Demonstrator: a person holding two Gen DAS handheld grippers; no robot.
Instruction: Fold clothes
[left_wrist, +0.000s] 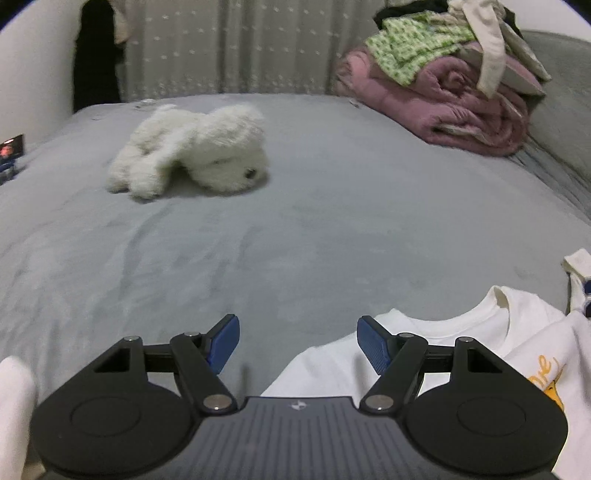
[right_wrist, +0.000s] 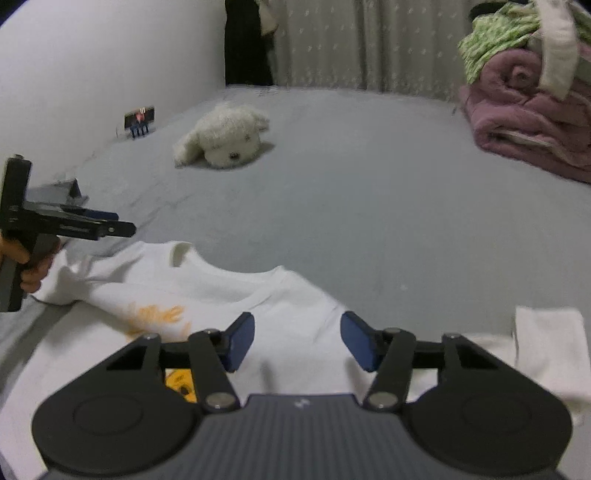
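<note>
The white T-shirt (right_wrist: 288, 306) lies spread on the grey bedcover (right_wrist: 369, 206), collar toward the white plush dog (right_wrist: 225, 140) and well apart from it. A yellow-orange print shows on its front. The shoulder on the side nearer the wall is rucked up and one sleeve end lies flat on the opposite side.

Handling, as judged: the garment is light, thin and limp. It will drape and crease rather than hold shape, and it should slide easily over the cover. A pinch at a seam, shoulder or hem edge looks the soundest hold; a pinch in the middle of the cloth would only bunch it.

Right gripper (right_wrist: 297, 341): jaws partly open, with the shirt's chest cloth below the gap. The blue pads do not appear to press on any fabric; nothing is held.

Left gripper (left_wrist: 298, 345): jaws wider apart, empty. It hovers at the shirt's shoulder edge, one pad over bare bedcover and the other over white cloth, on the shirt's wall side.

Beyond the shirt, a pile of clothes on a rolled pink blanket (left_wrist: 461, 99) sits far off.
</note>
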